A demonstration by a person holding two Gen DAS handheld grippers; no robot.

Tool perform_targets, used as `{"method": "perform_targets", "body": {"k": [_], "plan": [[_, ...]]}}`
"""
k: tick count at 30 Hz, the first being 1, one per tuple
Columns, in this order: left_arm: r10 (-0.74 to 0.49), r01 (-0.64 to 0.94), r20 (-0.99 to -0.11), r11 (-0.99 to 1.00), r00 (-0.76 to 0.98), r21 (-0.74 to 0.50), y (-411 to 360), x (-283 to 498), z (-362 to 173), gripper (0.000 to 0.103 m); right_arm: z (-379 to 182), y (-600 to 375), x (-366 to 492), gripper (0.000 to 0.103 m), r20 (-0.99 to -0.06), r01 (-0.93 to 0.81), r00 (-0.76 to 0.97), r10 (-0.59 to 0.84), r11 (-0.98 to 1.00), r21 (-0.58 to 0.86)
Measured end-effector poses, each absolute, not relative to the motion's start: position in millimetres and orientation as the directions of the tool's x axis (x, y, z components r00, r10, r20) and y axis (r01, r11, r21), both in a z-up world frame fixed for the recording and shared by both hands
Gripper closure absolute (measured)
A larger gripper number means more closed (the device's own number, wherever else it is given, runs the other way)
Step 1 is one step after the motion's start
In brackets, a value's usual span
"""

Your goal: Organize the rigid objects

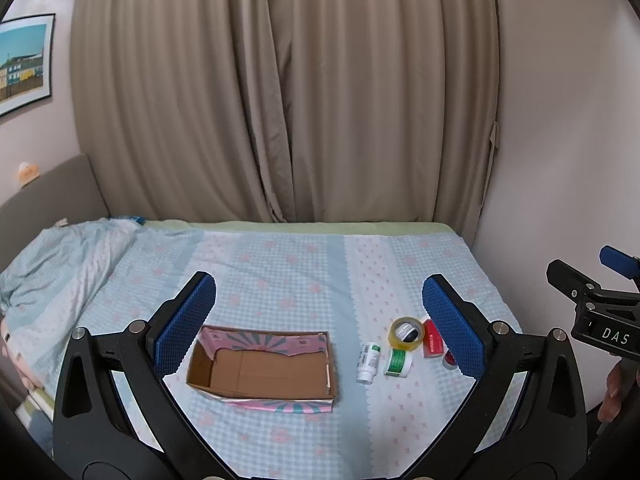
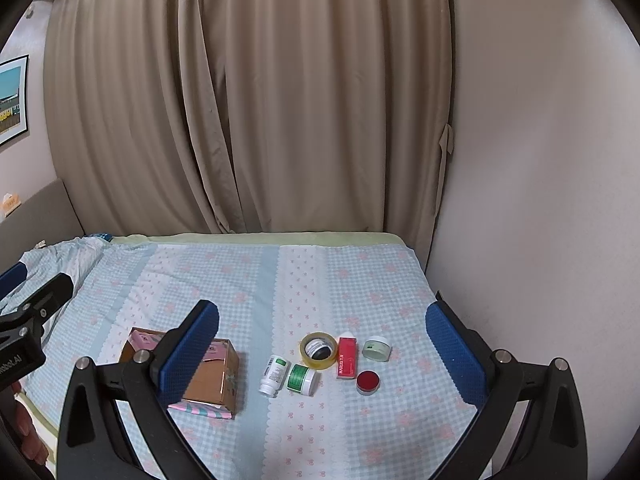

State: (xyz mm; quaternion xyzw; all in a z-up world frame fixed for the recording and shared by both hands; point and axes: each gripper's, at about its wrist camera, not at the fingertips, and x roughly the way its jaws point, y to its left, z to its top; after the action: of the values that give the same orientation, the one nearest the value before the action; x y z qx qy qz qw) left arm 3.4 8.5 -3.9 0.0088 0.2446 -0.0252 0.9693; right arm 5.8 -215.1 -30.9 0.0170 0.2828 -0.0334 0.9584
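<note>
Claws came nearest: left claw point(image 1: 319, 322) and right claw point(image 2: 322, 346) both hovered wide open, empty, above the bed point(image 2: 248, 280). Ahead of the right claw, the nearer one, lay bottle point(image 2: 273, 375), jars, tape point(image 2: 319, 351) and red carton point(image 2: 347, 357). Leftward sat the empty box point(image 1: 264, 368).

Readable text was sparse. "DAS" in white letters stood on the black body of the right gripper point(image 1: 608, 300), at 3 o'clock in the left wrist view. "...obot.AI", cut off at the frame edge, stood on the left gripper point(image 2: 16, 356), at 9 o'clock in the right wrist view. The red box point(image 2: 347, 357) carried white lettering like "MARUGI", not fully legible. Labels on the white bottle point(image 2: 273, 375) and green-labelled jar point(image 2: 302, 379) were too small to read.
</note>
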Motion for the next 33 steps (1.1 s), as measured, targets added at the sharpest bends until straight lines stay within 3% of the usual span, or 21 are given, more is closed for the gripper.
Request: {"method": "perform_targets", "body": {"k": [33], "plan": [[-0.048,0.051,-0.472,0.999,0.880,-0.005,12.6,4.4,-5.7,0.001,-37.7,-210.8,8.2,0.000,-0.541,0.060,0.840,-0.042,0.998,0.017]]}}
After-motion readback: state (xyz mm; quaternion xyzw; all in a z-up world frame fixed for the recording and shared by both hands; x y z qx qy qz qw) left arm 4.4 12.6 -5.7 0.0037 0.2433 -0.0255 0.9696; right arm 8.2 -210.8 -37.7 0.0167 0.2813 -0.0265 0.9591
